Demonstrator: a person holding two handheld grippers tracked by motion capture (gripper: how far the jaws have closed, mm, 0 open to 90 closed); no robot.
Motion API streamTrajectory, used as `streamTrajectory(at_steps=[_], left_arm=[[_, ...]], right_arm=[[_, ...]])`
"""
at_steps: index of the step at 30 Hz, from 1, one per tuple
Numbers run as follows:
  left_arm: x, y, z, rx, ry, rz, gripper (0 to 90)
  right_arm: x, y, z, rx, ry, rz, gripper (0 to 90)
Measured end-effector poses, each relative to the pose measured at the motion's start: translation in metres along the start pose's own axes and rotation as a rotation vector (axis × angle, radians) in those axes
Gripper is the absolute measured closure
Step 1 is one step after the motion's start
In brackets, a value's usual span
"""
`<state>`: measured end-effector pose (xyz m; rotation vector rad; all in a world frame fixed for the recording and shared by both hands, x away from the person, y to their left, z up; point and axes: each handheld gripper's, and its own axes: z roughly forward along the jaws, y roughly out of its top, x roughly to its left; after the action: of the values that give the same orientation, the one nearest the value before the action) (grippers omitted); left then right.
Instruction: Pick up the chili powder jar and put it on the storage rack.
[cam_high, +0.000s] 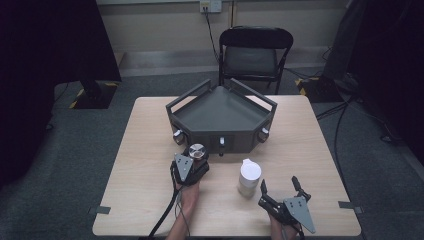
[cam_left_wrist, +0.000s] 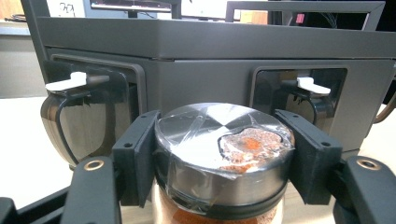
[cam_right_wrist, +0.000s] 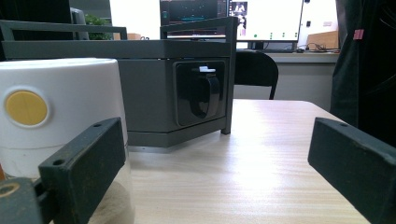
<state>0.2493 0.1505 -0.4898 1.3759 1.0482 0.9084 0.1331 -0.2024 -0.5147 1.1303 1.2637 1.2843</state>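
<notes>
Steel and cling film are what I'm seeing between my left gripper's (cam_left_wrist: 224, 163) jaws: they are pressing on either side of the lid of a spice jar (cam_left_wrist: 223, 154), gripping high so the glass body with its orange powder is hanging free below. I'm holding that jar just in front of the grey rack (cam_high: 220, 112), facing its recessed slots, which, I judge, is where it is going. In the high view the left gripper (cam_high: 192, 162) is sitting close to the rack's front wall. My right gripper (cam_high: 282, 192) is spreading its jaws wide and gripping nothing; it is waiting just beside the white jar (cam_high: 249, 177), which is standing upright on the table (cam_high: 140, 165), probably next to be lifted.
</notes>
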Motion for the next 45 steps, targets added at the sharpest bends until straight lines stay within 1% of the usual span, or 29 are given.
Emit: streamTrajectory(at_steps=[5,14,18,20,22,25,26,33,37,40,42,45], left_arm=[[-0.002,-0.001,0.000,-0.005,0.007,-0.001,35.0],[-0.001,0.001,0.000,0.000,0.004,-0.005,35.2],[-0.001,0.001,-0.001,0.001,0.004,0.001,35.2],[-0.001,0.001,-0.001,0.000,0.002,0.016,35.2],[-0.001,0.002,-0.001,-0.001,0.003,0.022,35.2],[0.000,0.003,-0.002,0.001,-0.004,0.009,35.2],[0.000,0.003,-0.003,-0.004,-0.003,0.013,35.2],[0.005,0.007,-0.005,-0.004,-0.021,0.025,35.2],[0.008,0.007,-0.007,-0.005,-0.047,0.036,35.2],[0.012,0.008,-0.008,-0.003,-0.068,0.034,35.2],[0.012,0.008,-0.009,-0.007,-0.076,0.040,35.2],[0.015,0.009,-0.010,-0.013,-0.086,0.032,35.2]], right_arm=[[0.000,0.000,0.000,0.000,0.000,0.000,2.9],[0.000,0.000,0.000,0.000,0.000,0.001,2.9],[0.000,0.000,0.000,0.000,0.000,0.000,2.9],[0.000,0.000,0.000,0.000,0.000,0.001,2.9],[0.000,0.000,0.000,0.000,0.000,0.001,2.9],[0.000,0.000,0.000,0.000,0.000,0.001,2.9],[0.000,0.000,0.000,0.000,0.000,0.000,2.9],[0.000,0.000,0.000,0.000,0.000,0.000,2.9],[0.000,0.000,0.000,0.000,0.000,0.000,2.9],[0.000,0.000,0.000,0.000,0.000,0.000,2.9],[0.000,0.000,0.000,0.000,0.000,0.000,2.9],[0.000,0.000,0.000,0.000,0.000,0.000,2.9]])
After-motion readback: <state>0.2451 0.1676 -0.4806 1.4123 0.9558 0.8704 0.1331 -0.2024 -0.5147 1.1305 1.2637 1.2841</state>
